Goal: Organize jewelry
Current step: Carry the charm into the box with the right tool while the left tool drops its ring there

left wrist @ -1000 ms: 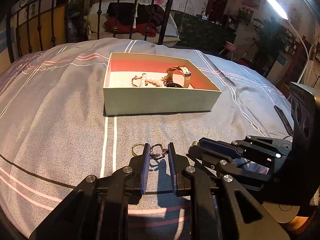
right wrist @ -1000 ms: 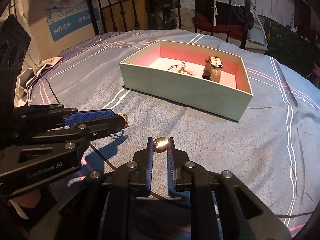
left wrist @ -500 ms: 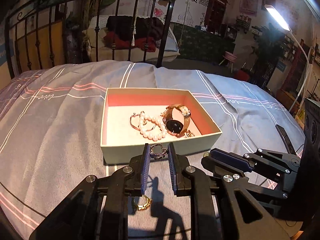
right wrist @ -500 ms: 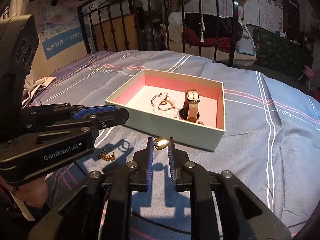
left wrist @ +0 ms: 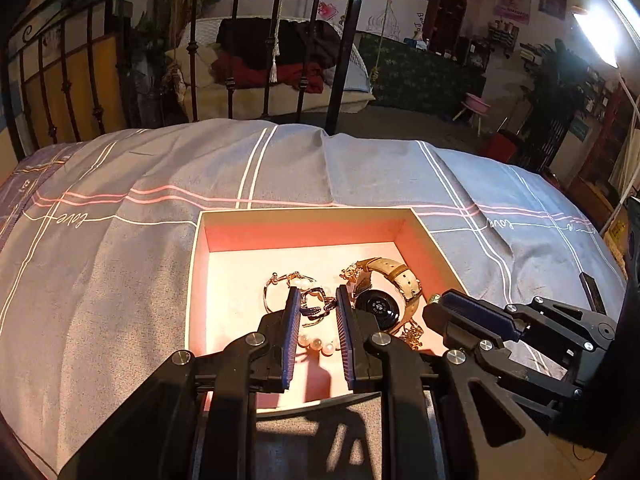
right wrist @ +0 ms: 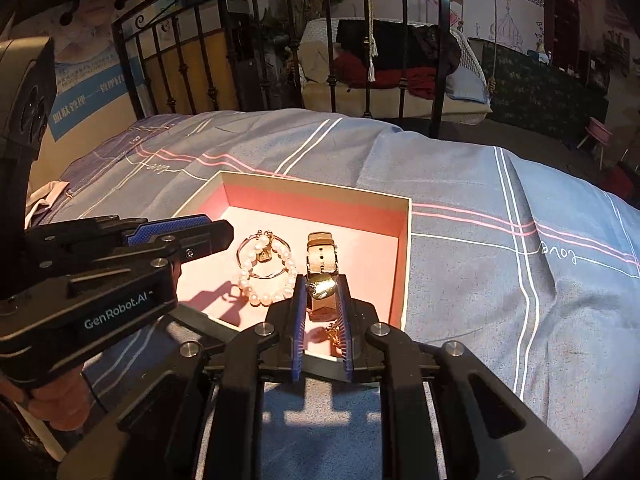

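An open box [left wrist: 198, 280] [right wrist: 404, 264] with a pink lining sits on the bed. In it lie a pearl bracelet [right wrist: 266, 276], a thin bangle [left wrist: 276, 284] and a tan-strapped watch [left wrist: 380, 300] [right wrist: 322, 246]. My left gripper [left wrist: 317, 304] is shut on a small dark and silver ornament [left wrist: 316, 306] and holds it above the box's inside. My right gripper [right wrist: 322, 290] is shut on a small gold ring piece [right wrist: 321, 287] above the box's near right part. Each gripper shows in the other's view, the right one [left wrist: 472, 312] and the left one [right wrist: 180, 232].
The box lies on a grey-blue bedspread [left wrist: 100, 280] with white and pink stripes. A black iron bed frame [left wrist: 340, 60] stands behind it. Beyond are a swing seat with clothes [right wrist: 396, 68] and a lamp [left wrist: 596, 36].
Both grippers have risen off the bedspread with their pieces and moved forward over the box. The gold ring left on the bedspread has dropped out of view.
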Motion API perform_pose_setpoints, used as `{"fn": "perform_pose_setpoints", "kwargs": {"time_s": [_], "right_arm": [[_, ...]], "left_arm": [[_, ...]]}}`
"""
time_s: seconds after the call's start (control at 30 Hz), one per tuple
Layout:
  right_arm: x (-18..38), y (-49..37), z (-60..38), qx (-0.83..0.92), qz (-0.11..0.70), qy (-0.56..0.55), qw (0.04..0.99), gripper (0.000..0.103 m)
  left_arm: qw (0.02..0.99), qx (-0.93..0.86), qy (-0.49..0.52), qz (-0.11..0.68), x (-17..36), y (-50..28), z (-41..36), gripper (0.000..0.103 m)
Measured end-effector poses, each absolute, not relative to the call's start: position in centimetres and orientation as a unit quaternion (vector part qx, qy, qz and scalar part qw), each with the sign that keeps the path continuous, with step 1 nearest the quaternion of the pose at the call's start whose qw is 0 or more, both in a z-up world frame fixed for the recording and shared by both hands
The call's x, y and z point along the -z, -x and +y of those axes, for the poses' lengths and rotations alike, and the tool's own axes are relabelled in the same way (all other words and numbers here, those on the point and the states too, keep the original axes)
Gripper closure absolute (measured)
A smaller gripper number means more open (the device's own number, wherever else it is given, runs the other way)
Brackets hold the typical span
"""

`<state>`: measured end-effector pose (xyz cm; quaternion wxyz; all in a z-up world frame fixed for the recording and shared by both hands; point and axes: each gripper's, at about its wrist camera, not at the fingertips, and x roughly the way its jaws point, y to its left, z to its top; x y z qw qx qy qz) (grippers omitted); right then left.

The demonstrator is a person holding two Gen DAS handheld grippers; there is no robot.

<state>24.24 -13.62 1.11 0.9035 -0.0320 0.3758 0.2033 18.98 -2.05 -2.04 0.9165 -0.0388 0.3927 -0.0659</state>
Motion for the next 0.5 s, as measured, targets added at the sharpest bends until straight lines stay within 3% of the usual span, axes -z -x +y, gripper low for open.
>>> {"fn": "perform_pose_setpoints", "kwargs": {"time_s": [0.5], "right_arm": [[0.7, -25.7, -13.0, -0.204, 0.395, 0.035, 0.895, 0.087]], "left_arm": [[0.902, 0.053, 0.029, 0.428, 4.8, -21.2, -2.0, 0.086]]}}
